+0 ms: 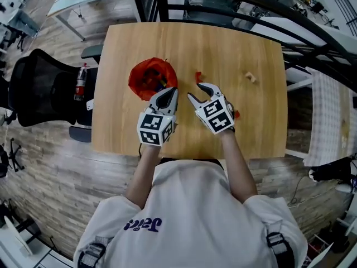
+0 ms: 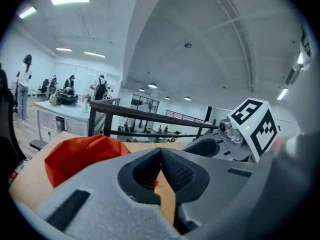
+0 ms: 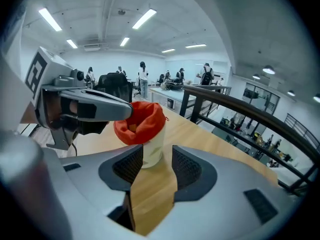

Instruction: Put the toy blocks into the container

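Some container [image 1: 144, 76] rim behind left gripper [image 1: 169, 92].

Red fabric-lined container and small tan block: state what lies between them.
In the head view, a small red toy piece lies between the red fabric-lined container and the small tan block.

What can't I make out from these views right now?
What the container holds: head view, too small, dark inside.
The red piece beside the right claw: head view, mostly hidden behind that claw.
The tan block: head view, too small to tell its shape.
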`<state>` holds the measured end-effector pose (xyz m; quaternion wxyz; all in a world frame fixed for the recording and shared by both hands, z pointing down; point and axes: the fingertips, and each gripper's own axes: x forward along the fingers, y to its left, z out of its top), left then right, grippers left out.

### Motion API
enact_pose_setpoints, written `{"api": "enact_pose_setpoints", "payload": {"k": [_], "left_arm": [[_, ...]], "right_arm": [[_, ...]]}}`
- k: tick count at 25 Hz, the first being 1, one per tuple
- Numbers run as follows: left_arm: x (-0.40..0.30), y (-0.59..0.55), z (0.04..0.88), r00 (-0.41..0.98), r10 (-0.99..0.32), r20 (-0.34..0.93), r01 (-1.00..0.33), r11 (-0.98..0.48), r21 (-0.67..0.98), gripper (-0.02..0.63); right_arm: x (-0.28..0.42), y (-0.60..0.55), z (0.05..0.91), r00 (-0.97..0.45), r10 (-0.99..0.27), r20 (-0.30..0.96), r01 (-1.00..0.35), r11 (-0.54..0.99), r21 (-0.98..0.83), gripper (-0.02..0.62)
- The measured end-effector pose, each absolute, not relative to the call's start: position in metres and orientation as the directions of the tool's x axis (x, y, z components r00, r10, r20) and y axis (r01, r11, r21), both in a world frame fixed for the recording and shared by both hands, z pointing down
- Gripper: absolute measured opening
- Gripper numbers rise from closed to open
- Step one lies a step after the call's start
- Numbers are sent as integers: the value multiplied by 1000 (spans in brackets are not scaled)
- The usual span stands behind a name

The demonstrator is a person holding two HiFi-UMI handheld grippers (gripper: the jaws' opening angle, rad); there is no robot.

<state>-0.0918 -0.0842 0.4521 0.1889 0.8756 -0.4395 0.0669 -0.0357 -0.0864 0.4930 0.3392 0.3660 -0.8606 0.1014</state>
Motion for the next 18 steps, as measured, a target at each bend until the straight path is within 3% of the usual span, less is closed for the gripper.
{"api": "enact_pose_setpoints", "payload": {"k": [9, 18], "left_arm": [[10, -73, 475, 760, -562, 327, -646, -711, 279, 11], [118, -49, 530, 842, -353, 408, -479, -838, 261, 11]], "right_arm": [[81, -53, 516, -318, -646, 694, -862, 502, 73, 189], [194, -15, 562, -137, -621, 772, -931, 347, 113, 189]]}}
